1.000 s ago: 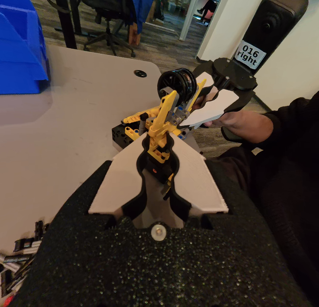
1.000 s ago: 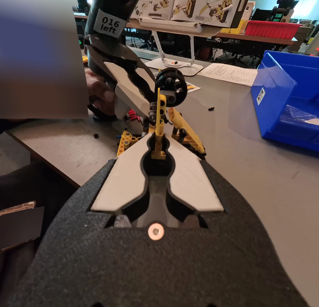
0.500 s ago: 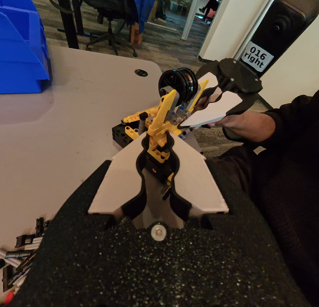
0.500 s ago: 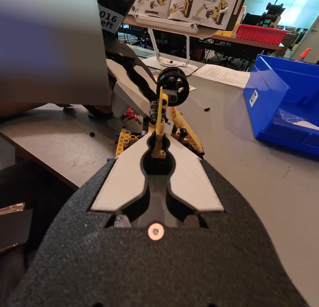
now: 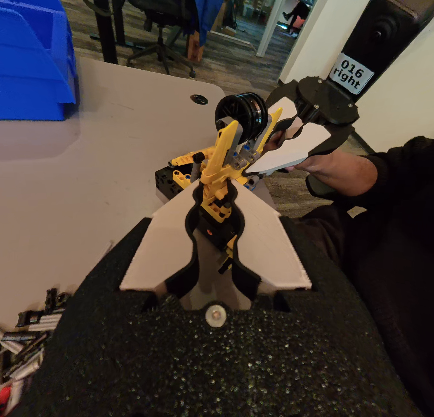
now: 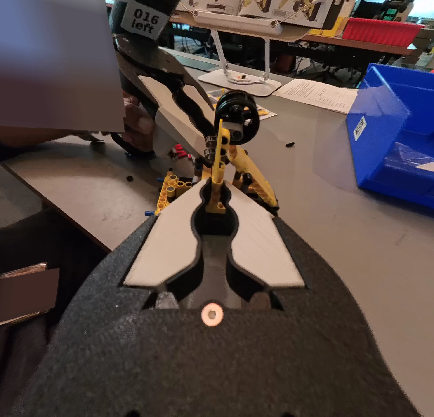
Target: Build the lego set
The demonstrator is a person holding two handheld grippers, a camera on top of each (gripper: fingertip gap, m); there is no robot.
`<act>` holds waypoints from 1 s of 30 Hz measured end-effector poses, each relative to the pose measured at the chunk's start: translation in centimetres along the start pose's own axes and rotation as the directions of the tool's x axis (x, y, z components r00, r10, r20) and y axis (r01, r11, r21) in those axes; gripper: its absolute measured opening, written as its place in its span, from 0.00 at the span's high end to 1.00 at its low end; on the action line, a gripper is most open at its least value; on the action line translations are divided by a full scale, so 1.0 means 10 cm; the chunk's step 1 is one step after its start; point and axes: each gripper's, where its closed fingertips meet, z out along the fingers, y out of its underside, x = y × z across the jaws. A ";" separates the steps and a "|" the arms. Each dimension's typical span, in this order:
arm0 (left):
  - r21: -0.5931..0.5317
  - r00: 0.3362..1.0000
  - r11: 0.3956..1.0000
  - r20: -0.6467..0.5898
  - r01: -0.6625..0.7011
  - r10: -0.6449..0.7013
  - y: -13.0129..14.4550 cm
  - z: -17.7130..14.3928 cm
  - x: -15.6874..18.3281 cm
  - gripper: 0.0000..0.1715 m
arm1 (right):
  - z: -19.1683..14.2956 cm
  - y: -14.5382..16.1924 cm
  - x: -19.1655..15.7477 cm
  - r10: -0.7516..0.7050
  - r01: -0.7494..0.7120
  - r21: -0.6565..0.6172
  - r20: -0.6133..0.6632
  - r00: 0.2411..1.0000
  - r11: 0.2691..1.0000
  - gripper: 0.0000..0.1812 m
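Both grippers clamped on one yellow brick model at the table's near edge.

Left gripper grips the model low; right gripper pinches an upright yellow beam under the black wheel. Blue bin well apart. Only right view shows booklet stand; only left view shows loose parts.

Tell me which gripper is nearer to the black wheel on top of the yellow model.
Right, narrowly. The right gripper clamps a yellow beam just beside and below the black wheel. The left gripper clamps the yellow model lower down, at its base.
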 end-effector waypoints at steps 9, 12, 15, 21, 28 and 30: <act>-0.111 0.996 0.990 -0.020 0.086 -0.088 0.13 -0.21 -0.10 0.80 | 0.02 0.00 0.00 -0.003 0.003 0.009 0.023 1.000 1.000 0.97; -0.263 0.999 0.964 0.021 0.046 -0.043 0.44 -0.22 -0.10 0.80 | 0.02 0.00 0.00 -0.024 0.024 0.001 0.020 1.000 1.000 0.97; -0.242 0.997 0.969 -0.049 0.054 -0.067 0.40 -0.23 0.08 0.81 | 0.02 -0.01 0.00 -0.054 0.054 -0.011 0.015 0.998 0.998 0.97; -0.311 0.991 0.946 -0.068 0.085 -0.111 0.52 -0.18 0.17 0.80 | 0.02 -0.02 0.03 -0.110 0.111 -0.025 0.028 0.993 0.994 0.97; -0.313 0.983 0.946 -0.131 0.083 -0.130 0.51 -0.09 0.36 0.77 | -0.07 0.00 0.05 -0.160 0.157 0.032 0.221 0.962 0.987 0.97; -0.306 0.967 0.946 -0.188 0.109 -0.172 0.51 -0.04 0.48 0.77 | -0.16 0.02 0.02 -0.184 0.172 0.066 0.306 0.934 0.983 0.97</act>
